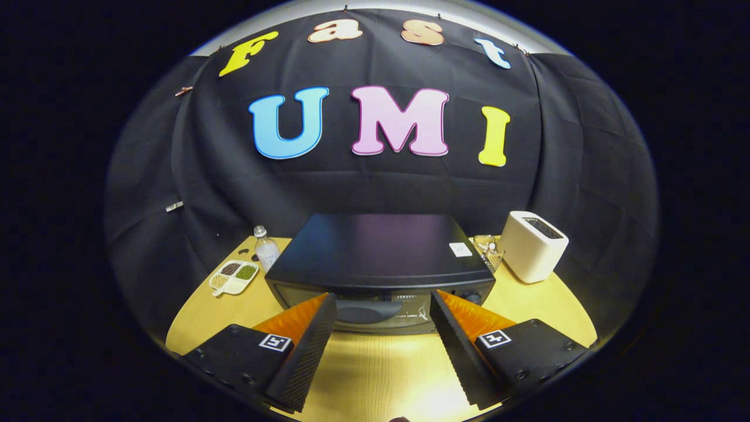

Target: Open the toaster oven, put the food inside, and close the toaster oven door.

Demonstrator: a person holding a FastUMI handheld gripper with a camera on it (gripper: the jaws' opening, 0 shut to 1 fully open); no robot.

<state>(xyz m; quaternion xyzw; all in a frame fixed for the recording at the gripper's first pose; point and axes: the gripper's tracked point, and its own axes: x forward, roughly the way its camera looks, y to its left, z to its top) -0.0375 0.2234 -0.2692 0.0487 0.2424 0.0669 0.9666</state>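
Wooden worktop (375, 363), black cloth behind. We list: toaster oven (378, 258), door closed, just ahead of our fingers (384, 305), which stand spread and hold nothing; water bottle (266, 247) and sectioned dish (234, 276) at its left; white toaster (532, 246) at its right.

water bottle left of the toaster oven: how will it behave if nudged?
The water bottle stands upright and looks small and clear, so probably light and easy to tip. Its round body would likely roll toward the sectioned dish beside it. The plastic may flex under a squeeze. The tool is open, fingers ahead of the toaster oven.
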